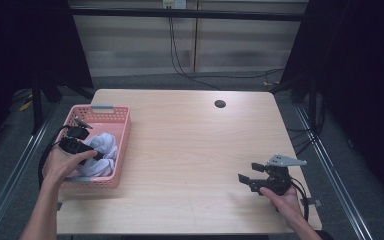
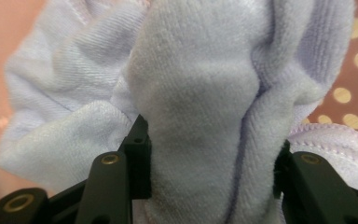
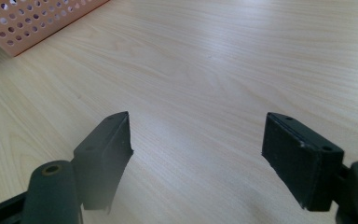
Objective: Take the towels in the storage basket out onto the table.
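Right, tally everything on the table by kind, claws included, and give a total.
Pink perforated plastic basket: 1
Pale lilac terry cloth, in the basket: 1
Black two-jaw claws, left claw and right claw: 2
Total: 4

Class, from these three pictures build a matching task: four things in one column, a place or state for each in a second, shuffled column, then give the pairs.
1. left claw
2. right claw
3. pink basket
4. round hole

A. open above bare wood
B. far side of the table top
C. around a fold of pale towel
D. table's left side, towel inside

Pairs: 1-C, 2-A, 3-D, 4-B
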`<state>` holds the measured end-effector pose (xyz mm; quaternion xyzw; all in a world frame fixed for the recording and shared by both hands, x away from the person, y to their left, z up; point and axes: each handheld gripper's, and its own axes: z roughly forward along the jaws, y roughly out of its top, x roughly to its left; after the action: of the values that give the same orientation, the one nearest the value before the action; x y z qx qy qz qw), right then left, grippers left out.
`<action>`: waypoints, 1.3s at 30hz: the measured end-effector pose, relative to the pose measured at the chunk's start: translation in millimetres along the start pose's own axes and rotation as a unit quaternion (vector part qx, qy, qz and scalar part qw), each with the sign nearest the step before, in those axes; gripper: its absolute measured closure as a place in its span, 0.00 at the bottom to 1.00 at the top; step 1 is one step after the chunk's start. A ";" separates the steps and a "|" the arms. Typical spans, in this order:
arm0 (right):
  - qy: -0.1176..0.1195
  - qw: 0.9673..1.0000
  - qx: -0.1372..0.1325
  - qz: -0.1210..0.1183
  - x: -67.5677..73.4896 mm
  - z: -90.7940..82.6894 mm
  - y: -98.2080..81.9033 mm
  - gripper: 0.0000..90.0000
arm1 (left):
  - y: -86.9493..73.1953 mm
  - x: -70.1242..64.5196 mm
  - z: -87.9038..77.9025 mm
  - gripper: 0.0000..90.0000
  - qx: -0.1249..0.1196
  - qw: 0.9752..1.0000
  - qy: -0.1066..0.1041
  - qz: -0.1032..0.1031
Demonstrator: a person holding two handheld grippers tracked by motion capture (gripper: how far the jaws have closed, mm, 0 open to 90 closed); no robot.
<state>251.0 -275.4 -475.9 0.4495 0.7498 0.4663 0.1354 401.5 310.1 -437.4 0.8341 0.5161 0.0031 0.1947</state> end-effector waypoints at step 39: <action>0.003 1.000 0.002 0.002 1.2 1.9 0.5 0.26 | 11.3 -5.0 -87.2 0.57 -0.107 0.994 -0.031 0.001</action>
<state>251.8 -273.2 -476.2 0.4499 0.7502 0.4664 0.1311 390.9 329.4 -352.1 0.8085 0.5056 0.0326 0.2993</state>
